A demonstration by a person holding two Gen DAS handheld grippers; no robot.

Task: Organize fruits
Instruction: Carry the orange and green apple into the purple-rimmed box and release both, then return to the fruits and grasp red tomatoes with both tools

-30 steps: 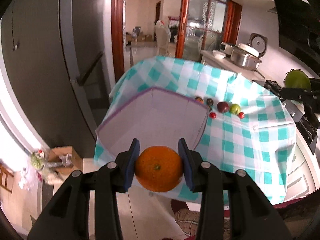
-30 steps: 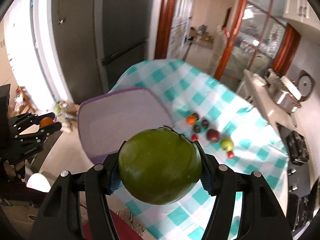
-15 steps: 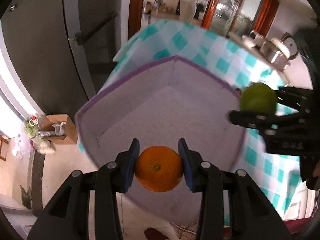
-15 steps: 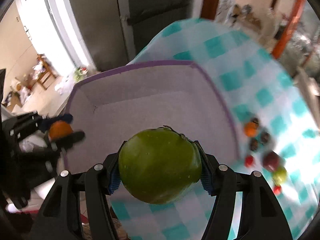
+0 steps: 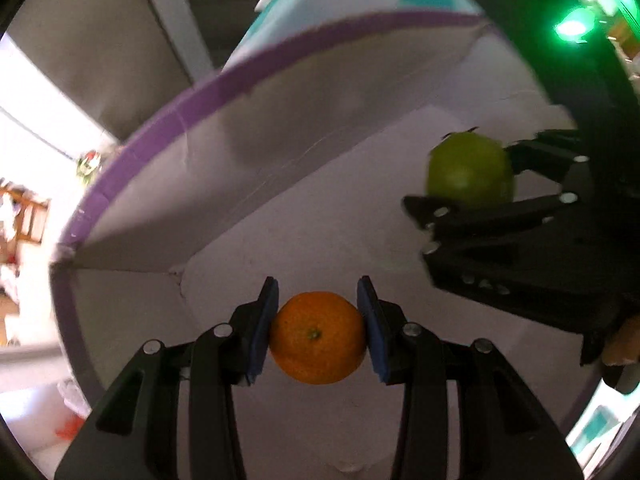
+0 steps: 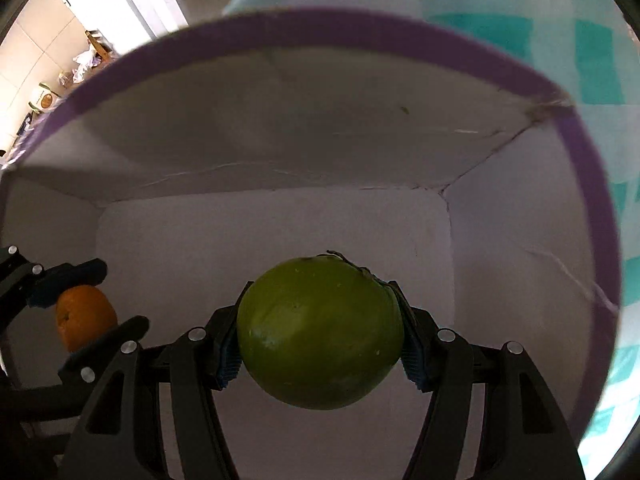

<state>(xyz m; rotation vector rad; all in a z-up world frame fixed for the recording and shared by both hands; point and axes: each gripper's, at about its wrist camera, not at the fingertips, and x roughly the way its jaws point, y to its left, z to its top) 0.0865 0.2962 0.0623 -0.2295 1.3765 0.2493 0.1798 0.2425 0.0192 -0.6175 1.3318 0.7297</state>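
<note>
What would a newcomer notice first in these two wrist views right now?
First, the big green fruit clamped in the right gripper, filling the centre of the right wrist view. Next, the orange pinched in the left gripper, low in the left wrist view. Both hang inside a pale box with a purple rim, whose floor shows no other fruit.
</note>
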